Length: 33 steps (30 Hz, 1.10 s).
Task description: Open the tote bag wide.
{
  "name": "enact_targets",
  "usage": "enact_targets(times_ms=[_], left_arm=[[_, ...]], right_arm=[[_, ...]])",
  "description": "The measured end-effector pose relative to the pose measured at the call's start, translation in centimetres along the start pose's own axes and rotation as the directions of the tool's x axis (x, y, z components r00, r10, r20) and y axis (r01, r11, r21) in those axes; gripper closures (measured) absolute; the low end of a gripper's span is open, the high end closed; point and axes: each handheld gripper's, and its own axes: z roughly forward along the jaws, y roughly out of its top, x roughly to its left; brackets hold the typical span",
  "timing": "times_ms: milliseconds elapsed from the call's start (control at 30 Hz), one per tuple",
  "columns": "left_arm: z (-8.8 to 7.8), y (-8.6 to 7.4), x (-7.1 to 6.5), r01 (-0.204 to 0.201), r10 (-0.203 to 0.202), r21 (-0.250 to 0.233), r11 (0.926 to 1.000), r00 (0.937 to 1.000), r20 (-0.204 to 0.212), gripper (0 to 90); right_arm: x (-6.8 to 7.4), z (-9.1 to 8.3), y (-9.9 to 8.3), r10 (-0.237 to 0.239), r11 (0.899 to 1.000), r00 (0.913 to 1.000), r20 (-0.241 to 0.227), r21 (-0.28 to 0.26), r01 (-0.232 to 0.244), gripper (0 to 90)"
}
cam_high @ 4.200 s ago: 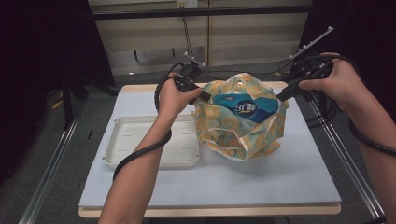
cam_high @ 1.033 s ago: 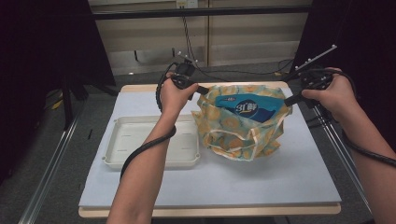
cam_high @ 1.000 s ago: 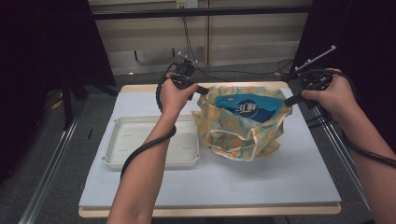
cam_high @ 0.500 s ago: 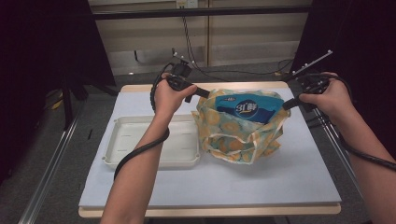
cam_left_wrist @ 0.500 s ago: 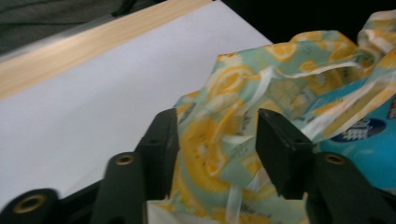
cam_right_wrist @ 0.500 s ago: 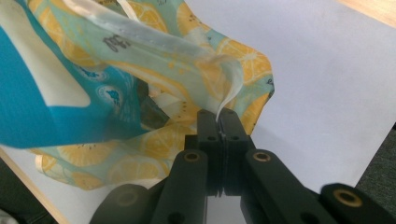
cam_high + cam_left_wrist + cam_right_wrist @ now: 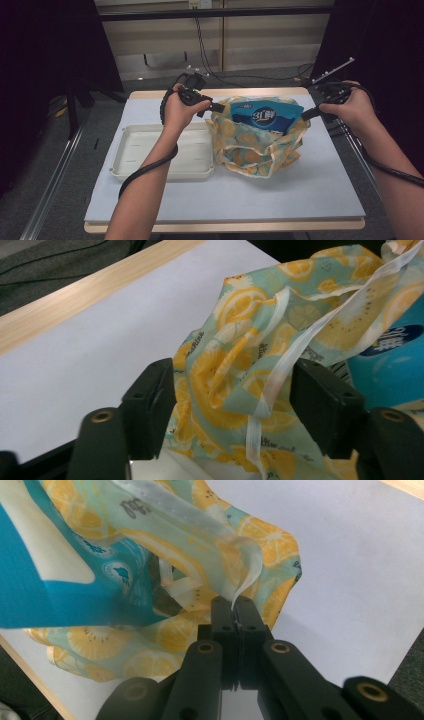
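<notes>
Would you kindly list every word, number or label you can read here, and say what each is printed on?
"3" followed by characters too blurred to read: white print on the blue package inside the lemon-print bag.
Small black lettering on the bag's fabric: too blurred to read.
Dark lettering on the bag's translucent strap: not legible.
White print on the package: cut off, unreadable.

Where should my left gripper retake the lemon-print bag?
Take the bag's white-edged rim, which lies bunched between the left gripper's just-opened jaws. Come from the tray side, level, since the rim stands upright there and the right gripper already pinches the opposite strap.
</notes>
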Motion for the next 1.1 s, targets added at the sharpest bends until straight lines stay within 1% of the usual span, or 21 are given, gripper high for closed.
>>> enact_targets(times_ms=[33, 67, 100, 133, 167, 233, 300, 333, 367, 467, 500, 533, 700, 733, 767, 867, 933, 967, 1000, 1033, 1100], left_arm=[[0.2, 0.0, 0.2, -0.011, 0.011, -0.006, 0.9999, 0.9997, 0.020, 51.3], [0.3, 0.0, 0.2, -0.006, 0.006, 0.005, 1.0000, 1.0000, 0.007, 55.4], [0.4, 0.0, 0.4, -0.020, 0.020, 0.010, 0.9997, 0.9995, 0.025, 64.5], [0.6, 0.0, 0.4, -0.005, 0.005, 0.001, 1.0000, 0.9995, 0.032, 73.6], [0.8, 0.0, 0.4, 0.013, -0.013, -0.014, 0.9998, 0.9991, 0.040, 77.3], [0.8, 0.2, 0.7, -0.016, 0.015, 0.034, 0.9993, 0.9995, 0.027, 85.5], [1.0, 0.3, 0.7, 0.016, -0.017, 0.026, 0.9995, 0.9995, 0.025, 89.6], [1.0, 0.4, 1.0, 0.006, -0.007, 0.029, 0.9995, 0.9997, 0.022, 90.0], [1.1, 0.4, 1.0, 0.028, -0.028, 0.025, 0.9993, 0.9995, 0.014, 90.0], [1.3, 0.4, 1.5, 0.026, -0.026, 0.035, 0.9990, 0.9997, 0.000, 90.0], [1.5, 0.4, 1.7, 0.043, -0.043, 0.026, 0.9987, 0.9990, -0.006, 90.0], [1.5, 0.4, 1.9, 0.036, -0.036, 0.039, 0.9986, 0.9994, -0.006, 90.0], [2.2, 0.3, 2.9, 0.055, -0.054, 0.034, 0.9979, 0.9978, -0.037, 90.0], [2.4, 0.3, 3.0, 0.085, -0.084, 0.021, 0.9962, 0.9956, -0.043, 90.0], [2.5, 0.3, 3.3, 0.070, -0.068, 0.037, 0.9969, 0.9966, -0.047, 90.0], [2.8, 0.2, 3.7, 0.062, -0.058, 0.059, 0.9963, 0.9968, -0.054, 90.0], [3.1, 0.0, 3.8, 0.097, -0.095, 0.039, 0.9945, 0.9938, -0.059, 90.0], [3.0, 0.0, 4.1, 0.082, -0.079, 0.056, 0.9950, 0.9952, -0.059, 90.0], [3.2, -0.1, 4.2, 0.097, -0.094, 0.051, 0.9939, 0.9938, -0.059, 90.0], [3.2, -0.2, 4.4, 0.089, -0.085, 0.059, 0.9943, 0.9945, -0.061, 90.0], [3.3, -0.3, 4.7, 0.101, -0.097, 0.060, 0.9931, 0.9931, -0.067, 90.0]], right_arm=[[0.1, 0.0, 0.0, 0.002, 1.000, 1.0000, 0.000, 0.003, -0.002, 89.7], [0.1, 0.1, 0.0, 0.002, 1.000, 1.0000, 0.003, 0.000, -0.002, 89.7], [0.1, 0.1, 0.0, 0.001, 1.000, 1.0000, 0.005, -0.003, -0.001, 89.7], [0.0, 0.2, 0.0, 0.000, 1.000, 1.0000, 0.002, -0.002, 0.000, 89.7], [0.0, 0.3, 0.0, -0.002, 1.000, 1.0000, 0.000, 0.000, 0.002, 89.7], [0.0, 0.5, -0.1, -0.002, 1.000, 1.0000, 0.004, 0.000, 0.002, 89.7], [-0.1, 0.8, -0.2, -0.005, 1.000, 1.0000, 0.002, -0.003, 0.005, 89.7], [-0.2, 0.9, -0.3, -0.001, 1.000, 1.0000, 0.004, -0.001, 0.001, 89.7], [-0.2, 1.0, -0.3, -0.001, 1.000, 1.0000, 0.006, 0.005, 0.001, 89.7], [-0.4, 1.3, -0.5, -0.004, 1.000, 1.0000, 0.004, 0.006, 0.004, 89.7], [-0.4, 1.3, -0.5, 0.000, 1.000, 1.0000, 0.007, 0.007, 0.000, 89.7], [-0.4, 1.4, -0.6, 0.002, 1.000, 1.0000, 0.009, 0.011, -0.003, 89.7], [-0.6, 1.9, -0.8, 0.008, 1.000, 0.9999, 0.015, 0.013, -0.008, 89.7], [-0.7, 2.0, -0.9, 0.009, 1.000, 0.9998, 0.016, 0.013, -0.009, 89.7], [-0.8, 2.1, -0.9, 0.004, 1.000, 0.9999, 0.015, 0.006, -0.004, 89.7], [-1.0, 2.3, -1.1, 0.002, 1.000, 0.9997, 0.023, 0.015, -0.002, 89.7], [-1.2, 2.5, -1.3, 0.002, 1.000, 0.9998, 0.022, 0.012, -0.002, 89.7], [-1.3, 2.6, -1.4, 0.004, 1.000, 0.9998, 0.022, 0.016, -0.004, 89.7], [-1.4, 2.7, -1.4, 0.010, 1.000, 0.9997, 0.020, 0.015, -0.010, 89.7], [-1.5, 2.7, -1.5, 0.015, 1.000, 0.9997, 0.021, 0.016, -0.015, 89.8], [-1.7, 2.9, -1.7, 0.015, 1.000, 0.9997, 0.020, 0.014, -0.015, 89.7]])
